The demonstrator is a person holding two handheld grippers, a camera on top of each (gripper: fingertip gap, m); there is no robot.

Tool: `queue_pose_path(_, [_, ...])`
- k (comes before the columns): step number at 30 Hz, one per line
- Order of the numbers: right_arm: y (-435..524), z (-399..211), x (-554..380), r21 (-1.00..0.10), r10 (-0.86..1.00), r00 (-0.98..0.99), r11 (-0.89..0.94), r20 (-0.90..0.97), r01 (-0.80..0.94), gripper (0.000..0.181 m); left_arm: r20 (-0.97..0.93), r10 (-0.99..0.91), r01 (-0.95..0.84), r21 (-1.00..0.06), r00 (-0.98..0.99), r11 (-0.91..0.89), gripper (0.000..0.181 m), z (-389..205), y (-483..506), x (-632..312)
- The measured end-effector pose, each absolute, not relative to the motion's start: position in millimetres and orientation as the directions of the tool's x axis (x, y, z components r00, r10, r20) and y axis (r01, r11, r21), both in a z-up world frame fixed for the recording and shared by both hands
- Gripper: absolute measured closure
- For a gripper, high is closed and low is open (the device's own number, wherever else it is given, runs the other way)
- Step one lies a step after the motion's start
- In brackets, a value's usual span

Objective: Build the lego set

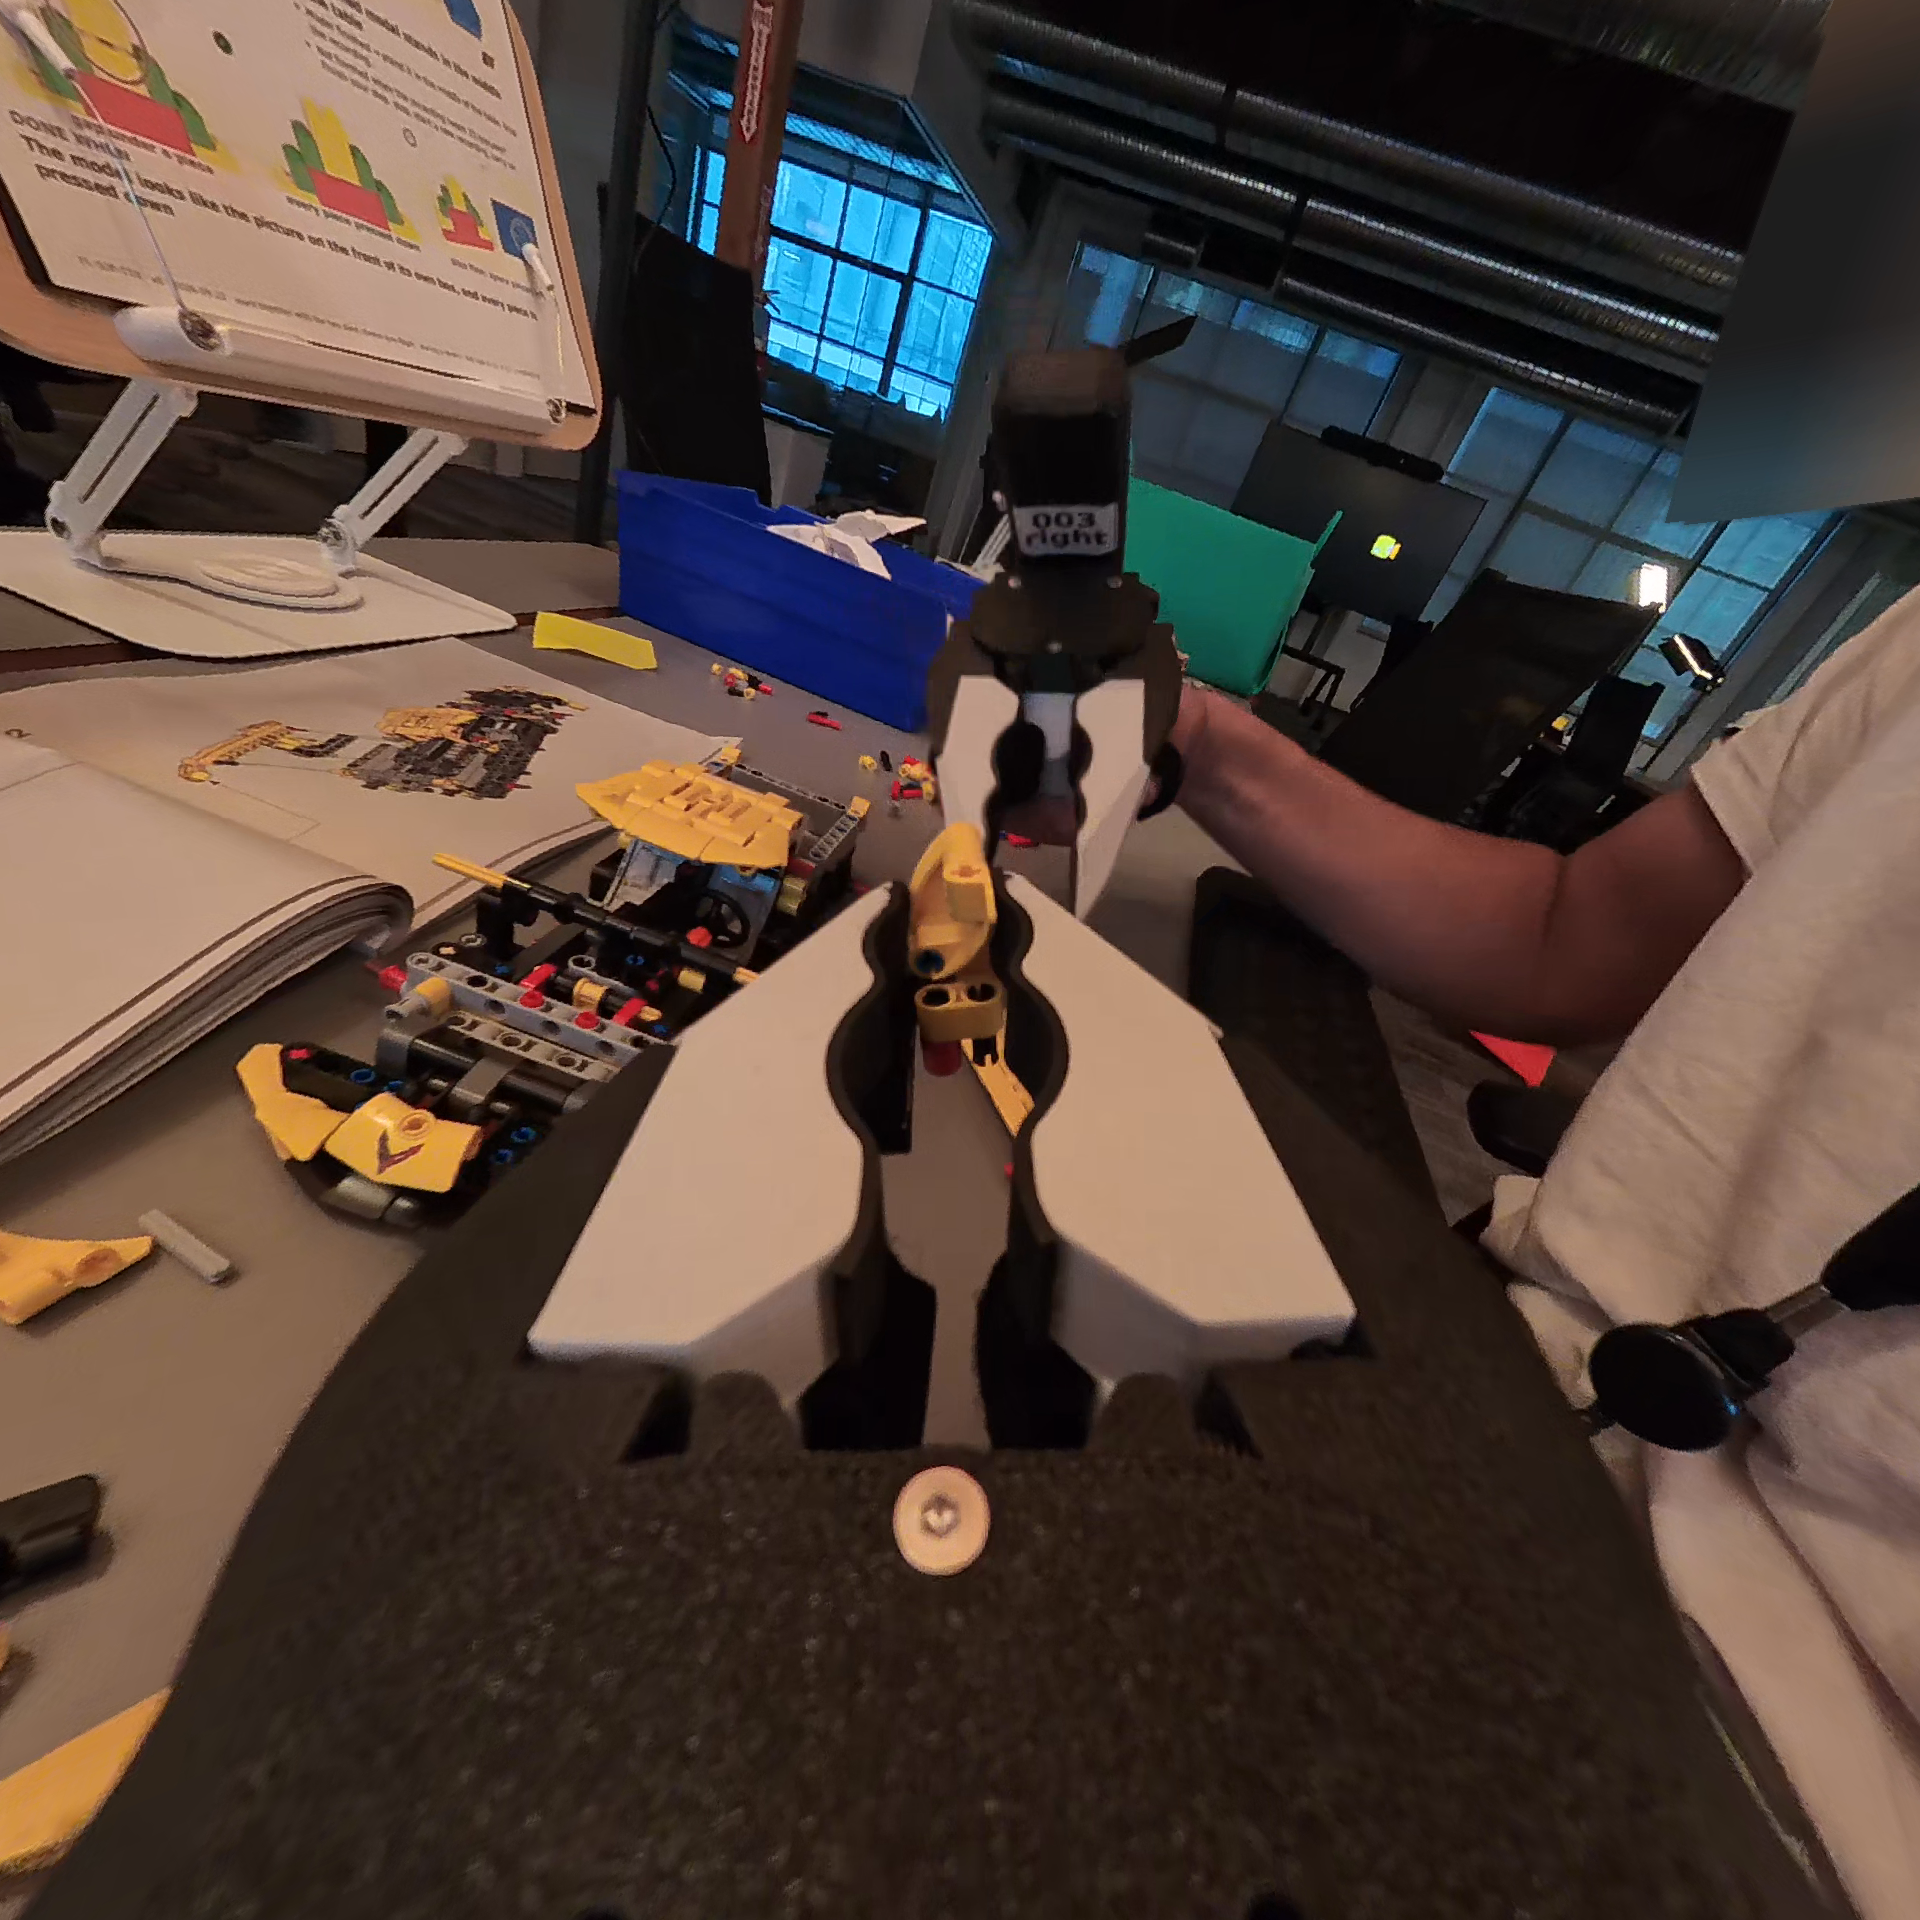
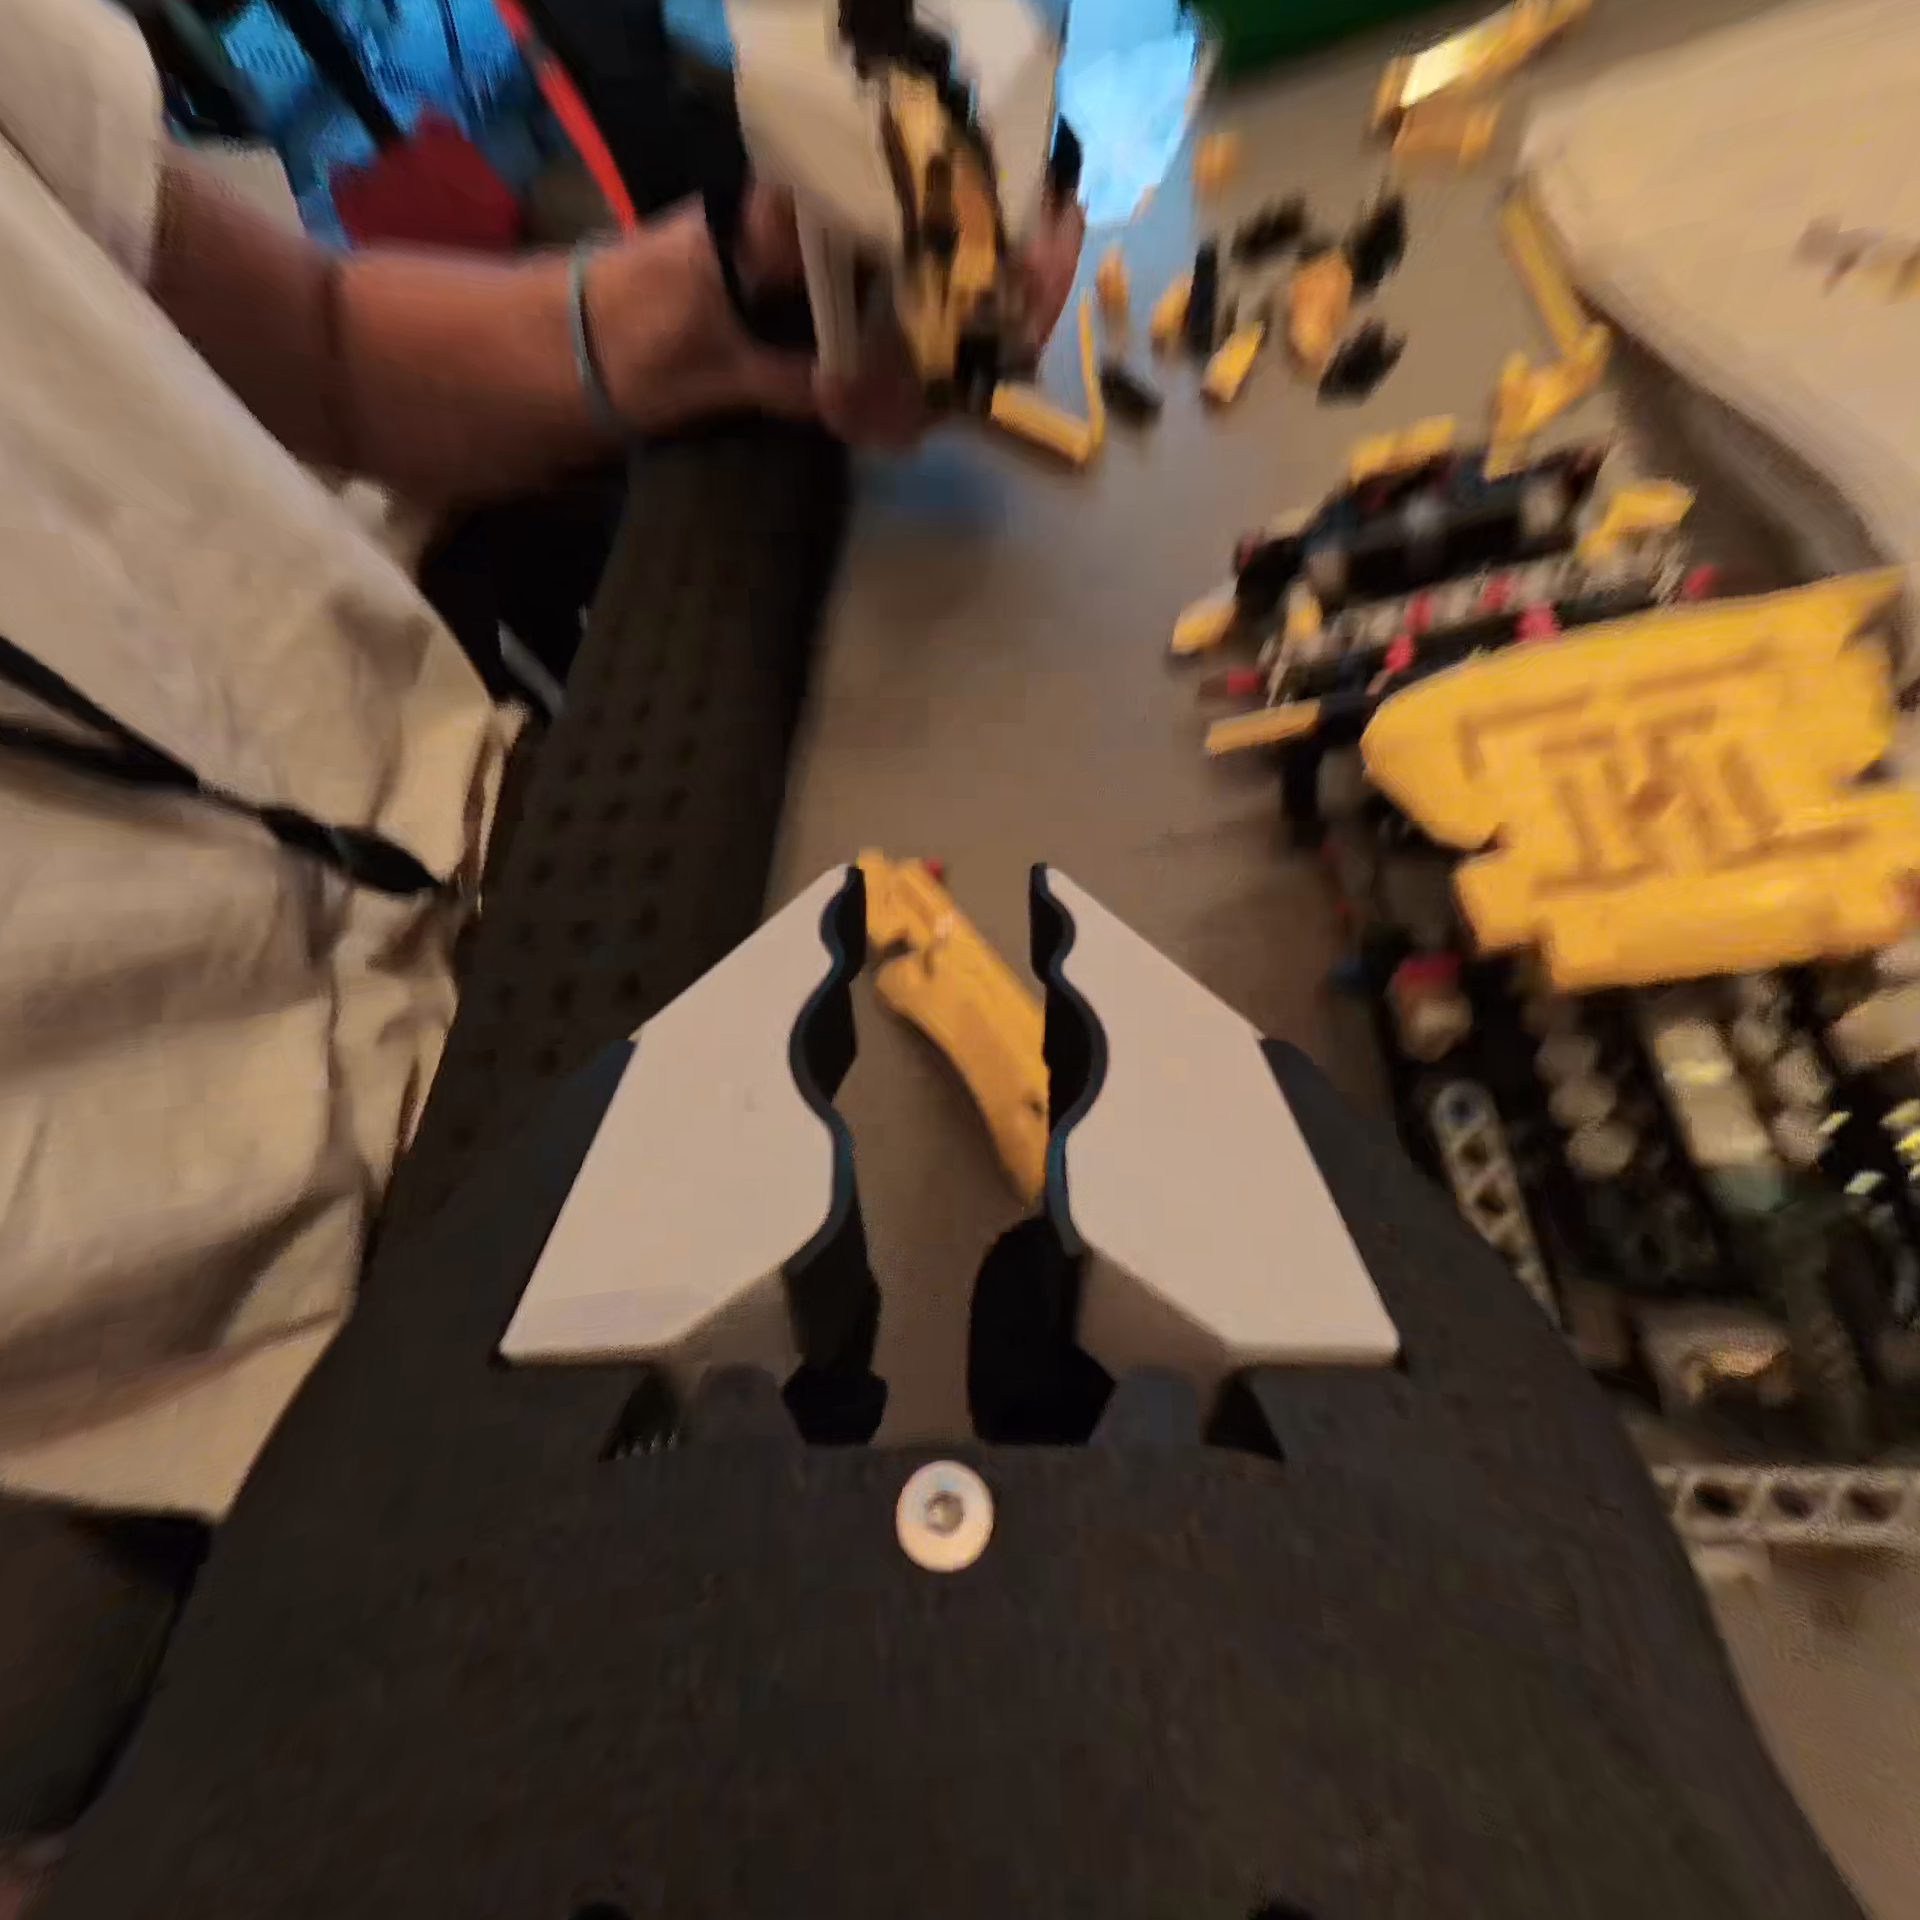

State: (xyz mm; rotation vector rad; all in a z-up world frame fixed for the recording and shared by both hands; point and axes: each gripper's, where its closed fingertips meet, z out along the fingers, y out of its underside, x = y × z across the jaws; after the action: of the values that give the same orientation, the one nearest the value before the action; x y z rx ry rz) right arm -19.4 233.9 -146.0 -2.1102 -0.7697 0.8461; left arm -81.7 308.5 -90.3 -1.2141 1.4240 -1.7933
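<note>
My left gripper [image 1: 954,894] is shut on a small yellow lego sub-assembly [image 1: 951,956] with a red pin and holds it above the table. It shows blurred at the top of the right wrist view [image 2: 935,208]. My right gripper [image 2: 948,873] has a long curved yellow panel [image 2: 966,1008] wedged slantwise between its fingers, jaws partly apart. It moves fast, so the background is blurred. In the left wrist view the right gripper [image 1: 1039,831] points down just beyond the sub-assembly. The partly built black and yellow vehicle [image 1: 623,966] stands on the table to the left [image 2: 1558,831].
An open instruction book [image 1: 208,831] lies at left, with a sheet on a stand [image 1: 312,208] behind it. A blue bin [image 1: 769,613] stands at the back. Small loose pieces [image 1: 904,774] and yellow panels [image 1: 62,1262] are scattered about. A black perforated strip [image 2: 665,727] borders the person's side. My right fingertips sit around 12 cm from my left ones.
</note>
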Motion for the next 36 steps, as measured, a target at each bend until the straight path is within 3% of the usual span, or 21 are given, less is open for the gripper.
queue_pose_path(5, [198,-169,-17,-0.696,0.700,0.633,-0.634,-0.331,0.337,0.158,0.308,-0.837,-0.150,-0.951,-0.452,-0.269,0.166,-97,302,-79])
queue_pose_path(12, [184,-205,-32,-0.552,0.527,0.692,-0.804,-0.493,0.219,0.154,0.300,-0.844,-0.154,-0.954,-0.445,-0.258,0.166,-99,301,-78])
queue_pose_path(20, [223,-202,-47,-0.605,0.414,0.730,-0.796,-0.544,0.001,0.148,0.326,-0.855,-0.211,-0.943,-0.405,-0.259,0.167,-110,305,-74])
queue_pose_path(29, [254,-200,-69,-0.577,0.416,0.643,-0.815,-0.643,-0.049,0.156,0.311,-0.872,-0.490,-0.866,-0.377,-0.097,0.167,-167,283,-69])
queue_pose_path(34, [261,-204,-80,-0.557,0.415,0.643,-0.830,-0.644,-0.021,0.165,0.344,-0.878,-0.564,-0.819,-0.332,-0.107,0.167,-180,284,-67])
queue_pose_path(36, [265,-202,-83,-0.543,0.395,0.629,-0.838,-0.670,-0.053,0.161,0.371,-0.876,-0.584,-0.801,-0.308,-0.134,0.167,-183,287,-66])
